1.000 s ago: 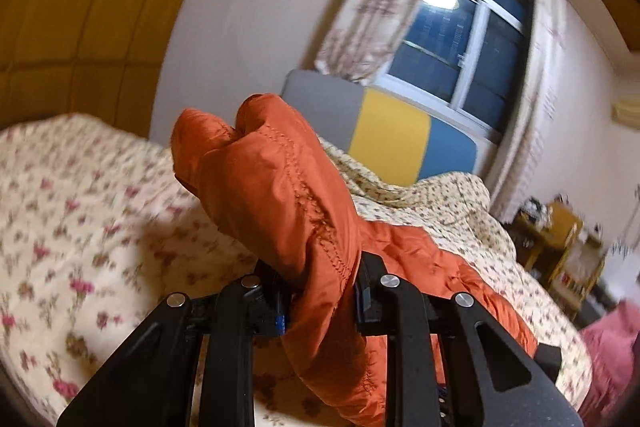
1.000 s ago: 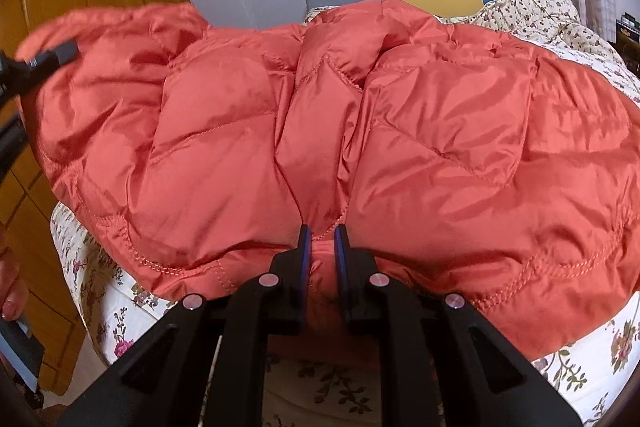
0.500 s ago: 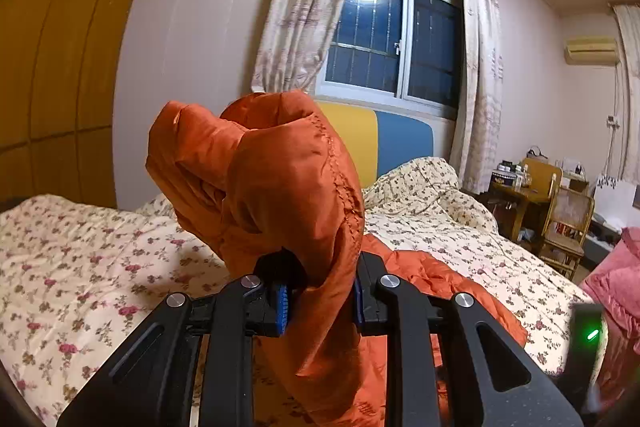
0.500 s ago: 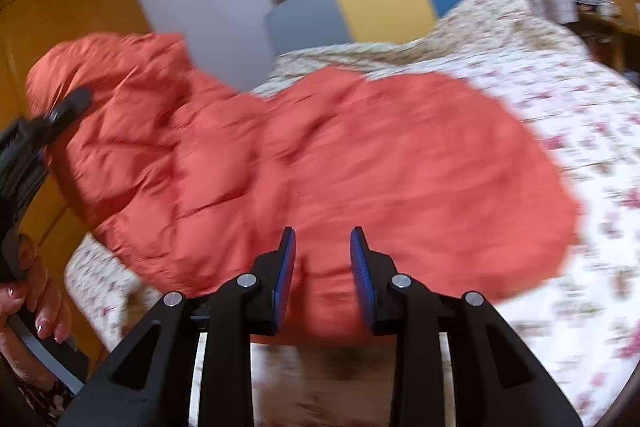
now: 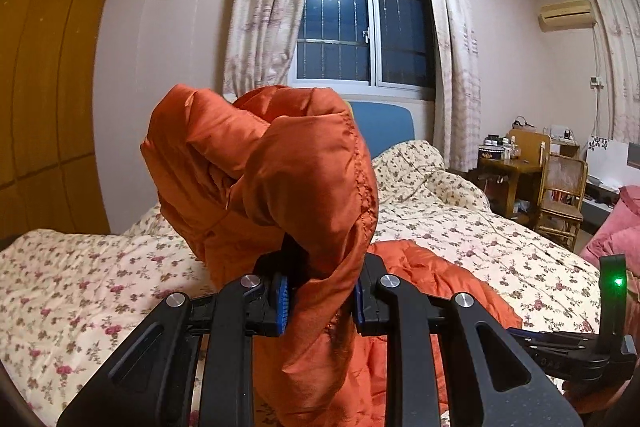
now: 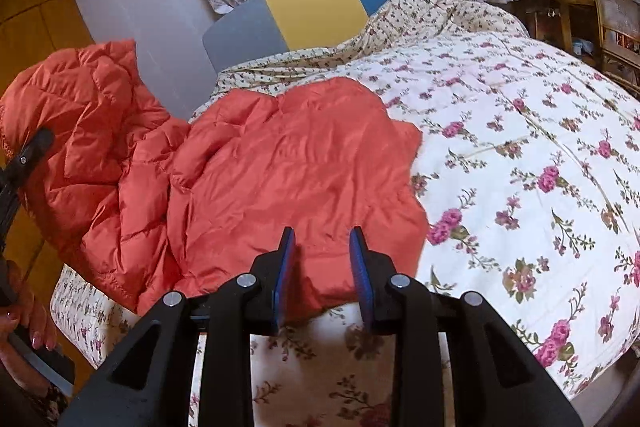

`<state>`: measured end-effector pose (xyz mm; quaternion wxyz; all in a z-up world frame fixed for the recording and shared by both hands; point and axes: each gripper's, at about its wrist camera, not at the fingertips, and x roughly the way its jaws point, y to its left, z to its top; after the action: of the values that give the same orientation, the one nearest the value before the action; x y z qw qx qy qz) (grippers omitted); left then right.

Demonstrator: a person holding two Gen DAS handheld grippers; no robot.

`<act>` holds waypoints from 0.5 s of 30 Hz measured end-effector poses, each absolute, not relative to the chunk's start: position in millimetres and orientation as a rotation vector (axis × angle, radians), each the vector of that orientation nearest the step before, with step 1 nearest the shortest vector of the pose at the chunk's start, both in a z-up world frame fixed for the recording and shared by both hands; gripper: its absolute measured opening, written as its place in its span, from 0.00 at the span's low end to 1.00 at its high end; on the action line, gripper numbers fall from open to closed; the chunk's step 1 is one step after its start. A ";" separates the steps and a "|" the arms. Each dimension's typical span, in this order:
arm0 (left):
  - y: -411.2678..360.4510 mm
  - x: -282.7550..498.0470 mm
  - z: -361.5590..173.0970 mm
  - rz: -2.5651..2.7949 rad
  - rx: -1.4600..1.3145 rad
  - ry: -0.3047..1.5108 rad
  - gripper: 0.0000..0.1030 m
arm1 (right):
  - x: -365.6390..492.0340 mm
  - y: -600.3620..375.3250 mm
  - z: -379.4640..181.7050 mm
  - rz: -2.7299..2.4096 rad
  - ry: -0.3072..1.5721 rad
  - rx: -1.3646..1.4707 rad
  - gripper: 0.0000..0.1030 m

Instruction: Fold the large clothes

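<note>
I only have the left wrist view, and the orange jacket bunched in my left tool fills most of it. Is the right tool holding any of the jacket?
Observer: No. In the right wrist view the right tool is open, its blue pads apart with nothing between them, just above the near hem of the orange jacket.
Operator: How does the rest of the jacket lie?
Observer: Its right part is spread fairly flat on the floral bedspread; the left part rises, puffed and creased, toward the left tool, which is shut on it.
Operator: Room to fold toward the right?
Observer: Yes, bare bedspread runs to the right of the jacket as far as the bed's edge.
</note>
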<state>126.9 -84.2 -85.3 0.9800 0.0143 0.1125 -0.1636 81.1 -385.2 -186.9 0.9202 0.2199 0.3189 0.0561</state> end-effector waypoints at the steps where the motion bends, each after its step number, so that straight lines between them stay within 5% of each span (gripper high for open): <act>1: -86.5 126.8 -85.4 -0.332 0.031 0.229 0.22 | 79.9 -386.9 -187.7 0.117 0.658 0.461 0.27; 15: -137.6 123.4 -103.2 -0.422 0.176 0.275 0.22 | 64.2 -414.9 -181.0 0.086 0.637 0.554 0.32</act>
<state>123.4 -137.6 -103.2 0.9646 0.0871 0.1361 -0.2083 64.2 -414.9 -181.0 0.9114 0.2685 0.3090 0.0415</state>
